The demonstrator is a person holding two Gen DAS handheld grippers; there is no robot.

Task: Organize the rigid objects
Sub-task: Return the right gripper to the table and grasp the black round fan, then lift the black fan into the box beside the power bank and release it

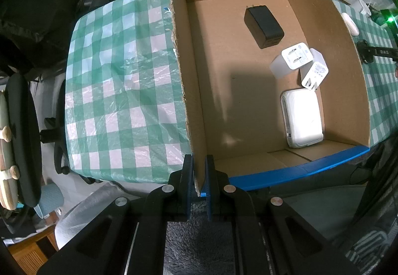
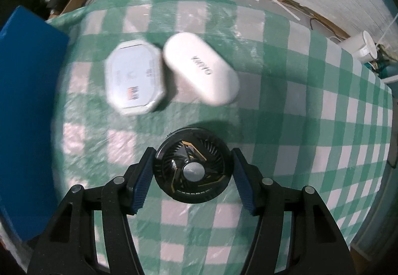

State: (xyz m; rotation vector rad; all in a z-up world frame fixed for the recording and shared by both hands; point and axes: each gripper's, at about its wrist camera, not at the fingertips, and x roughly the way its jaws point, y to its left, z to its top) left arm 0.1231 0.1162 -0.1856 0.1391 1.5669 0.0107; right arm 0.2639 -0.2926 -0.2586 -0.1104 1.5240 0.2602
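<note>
One box [image 1: 273,175], one black charger [image 1: 263,26], two white plugs [image 1: 297,54], one white power bank [image 1: 302,118], two white cases [image 2: 134,81], one black fan [image 2: 192,170].

We see a round black plastic fan [image 2: 191,170] flat on the bench; a black charger [image 1: 263,26] lies in the open brown cardboard box [image 1: 189,90].

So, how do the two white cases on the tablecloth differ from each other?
The octagonal case has cut corners and a flat top; the oval case is a long rounded capsule. The octagonal case carries small print and a coloured mark, while the oval case bears one line of dark letters. Both are white and lie flat on the checked tablecloth.
</note>
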